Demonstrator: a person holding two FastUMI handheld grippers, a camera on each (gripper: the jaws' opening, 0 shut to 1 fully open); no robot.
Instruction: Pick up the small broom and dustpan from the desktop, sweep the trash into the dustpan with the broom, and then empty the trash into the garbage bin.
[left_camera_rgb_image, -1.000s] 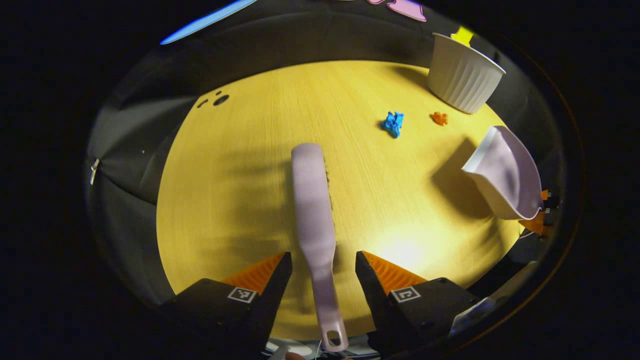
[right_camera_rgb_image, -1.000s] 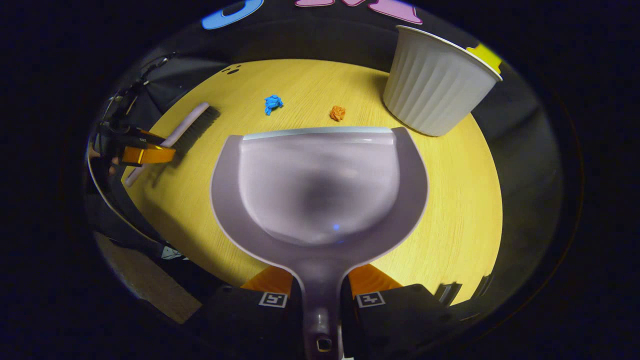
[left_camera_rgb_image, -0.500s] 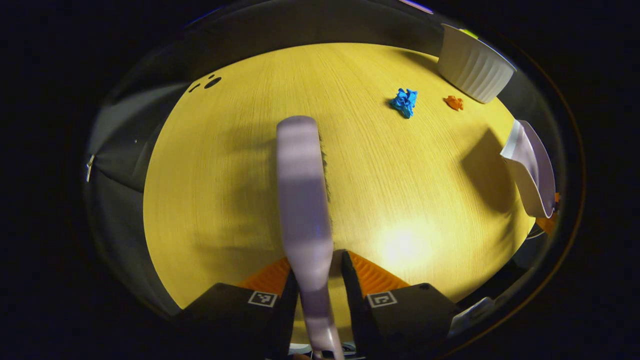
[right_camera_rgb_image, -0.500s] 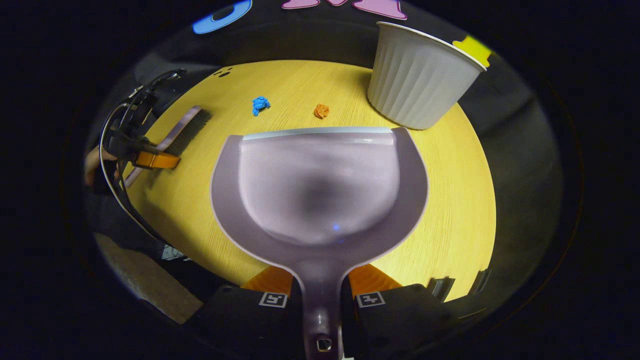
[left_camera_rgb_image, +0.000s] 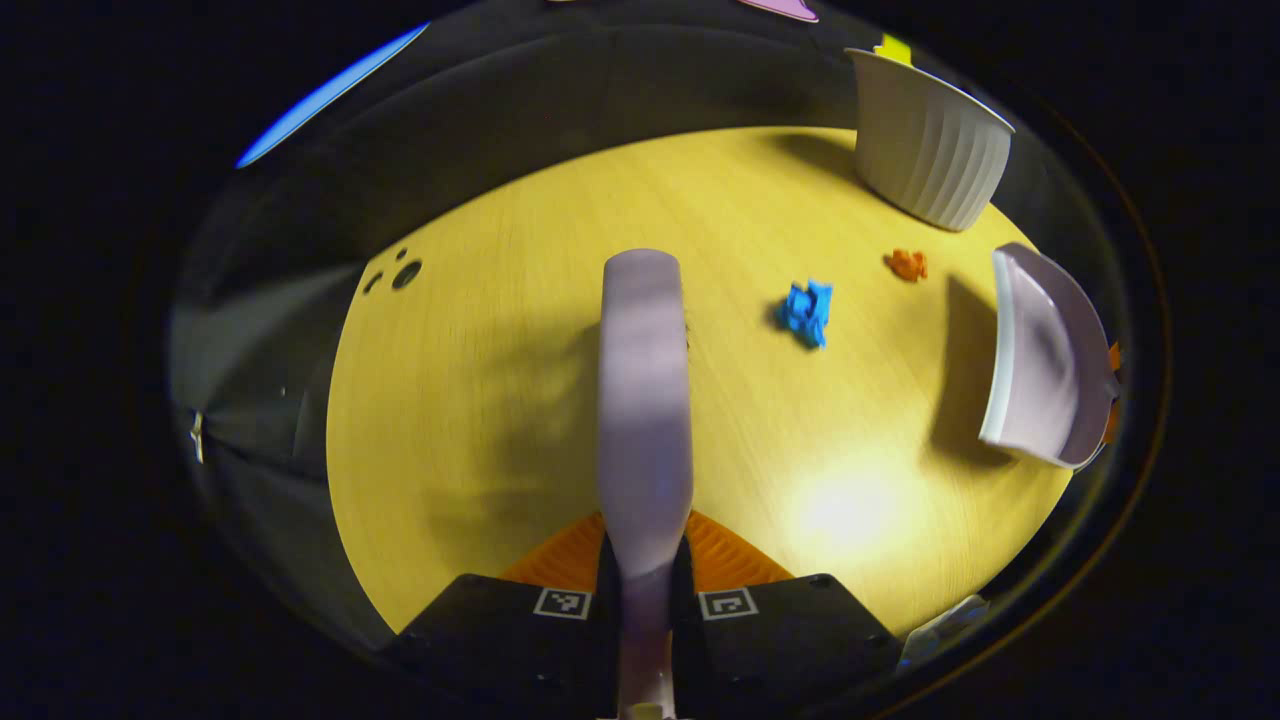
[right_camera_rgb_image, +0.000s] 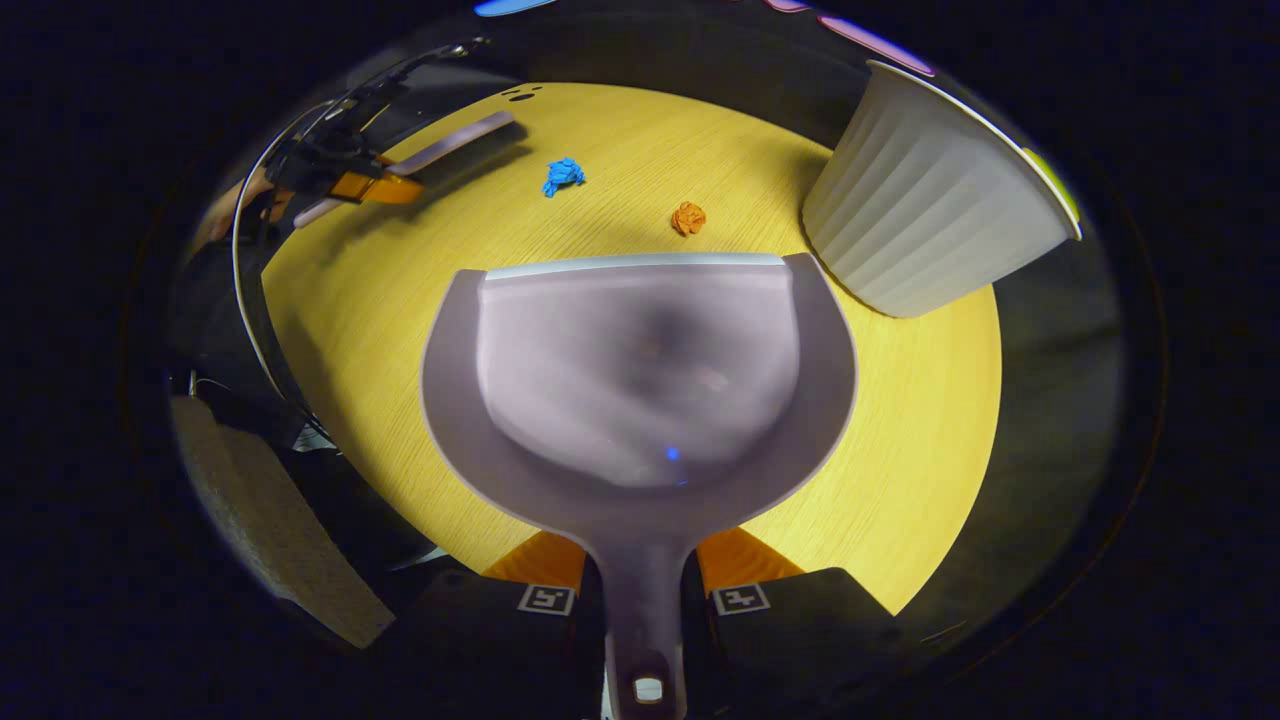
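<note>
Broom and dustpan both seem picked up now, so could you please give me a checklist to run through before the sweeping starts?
1. Left hand-held gripper shut on the broom handle: ok.
2. Right hand-held gripper shut on the dustpan handle: ok.
3. Blue scrap and orange scrap lie loose on the table: ok.
4. Dustpan lip down on the table behind the scraps: not ok, it looks lifted.
5. Bin upright, mouth open: ok.
6. Dustpan empty: ok.
</note>
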